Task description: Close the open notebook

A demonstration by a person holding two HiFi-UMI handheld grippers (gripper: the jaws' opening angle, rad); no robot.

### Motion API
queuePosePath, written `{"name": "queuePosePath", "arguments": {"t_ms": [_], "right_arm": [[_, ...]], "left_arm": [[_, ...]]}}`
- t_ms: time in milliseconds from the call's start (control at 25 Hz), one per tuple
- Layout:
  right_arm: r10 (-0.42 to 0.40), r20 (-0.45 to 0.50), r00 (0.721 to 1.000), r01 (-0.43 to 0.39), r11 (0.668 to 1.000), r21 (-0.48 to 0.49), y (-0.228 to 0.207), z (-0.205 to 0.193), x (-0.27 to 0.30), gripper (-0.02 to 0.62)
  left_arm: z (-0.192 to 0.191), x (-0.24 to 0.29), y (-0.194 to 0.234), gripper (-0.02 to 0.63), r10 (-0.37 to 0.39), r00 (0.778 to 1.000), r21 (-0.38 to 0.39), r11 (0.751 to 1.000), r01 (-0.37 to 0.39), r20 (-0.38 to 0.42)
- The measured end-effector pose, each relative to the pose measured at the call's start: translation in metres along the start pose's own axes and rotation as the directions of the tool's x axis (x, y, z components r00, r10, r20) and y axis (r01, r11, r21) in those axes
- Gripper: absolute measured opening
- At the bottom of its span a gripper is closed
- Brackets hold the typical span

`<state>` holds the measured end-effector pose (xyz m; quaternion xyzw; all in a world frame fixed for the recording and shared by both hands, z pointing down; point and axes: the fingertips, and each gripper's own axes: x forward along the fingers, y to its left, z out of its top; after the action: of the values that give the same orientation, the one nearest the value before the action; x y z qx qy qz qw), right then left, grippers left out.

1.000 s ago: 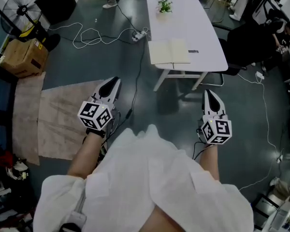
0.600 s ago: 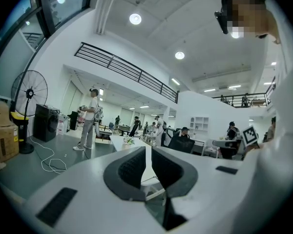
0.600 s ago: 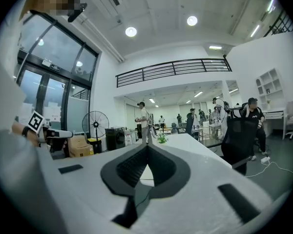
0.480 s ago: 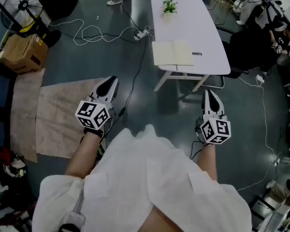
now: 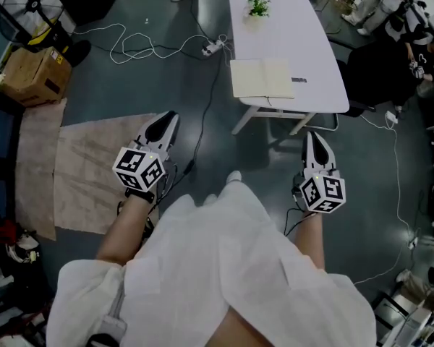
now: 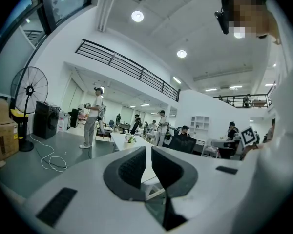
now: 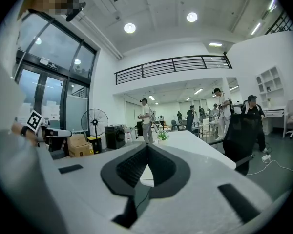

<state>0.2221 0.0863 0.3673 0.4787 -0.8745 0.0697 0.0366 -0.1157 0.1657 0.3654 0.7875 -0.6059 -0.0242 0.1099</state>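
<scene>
The open notebook (image 5: 262, 78) lies flat with pale pages up at the near end of the white table (image 5: 289, 38), far ahead of both grippers. My left gripper (image 5: 168, 116) is held over the dark floor, left of the table's near end. Its jaws stand together with only a thin slit, and nothing is between them (image 6: 148, 152). My right gripper (image 5: 315, 136) hangs just short of the table's near right corner, shut and empty (image 7: 147, 147). Both point level toward the table. In the two gripper views the notebook is not visible.
A small potted plant (image 5: 258, 6) stands at the table's far end and a small dark object (image 5: 299, 80) lies right of the notebook. Cables (image 5: 137, 49) and a power strip (image 5: 211, 49) lie on the floor. Left are a fan (image 5: 29, 9), a box (image 5: 29, 78) and a floor sheet (image 5: 94, 172). A black chair (image 5: 376, 71) stands right.
The person has stepped a little toward the table, carrying both grippers forward with them. The jaws of both look the same as before.
</scene>
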Motion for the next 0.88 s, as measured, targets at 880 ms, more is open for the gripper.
{"name": "queuePosePath", "arguments": {"t_ms": [880], "right_arm": [[0.105, -0.08, 0.991, -0.105, 0.994, 0.007, -0.063, 0.001, 0.16, 0.005]], "left_arm": [[0.016, 0.153, 0.037, 0.034, 0.032, 0.999, -0.004, 0.999, -0.032, -0.036]]}}
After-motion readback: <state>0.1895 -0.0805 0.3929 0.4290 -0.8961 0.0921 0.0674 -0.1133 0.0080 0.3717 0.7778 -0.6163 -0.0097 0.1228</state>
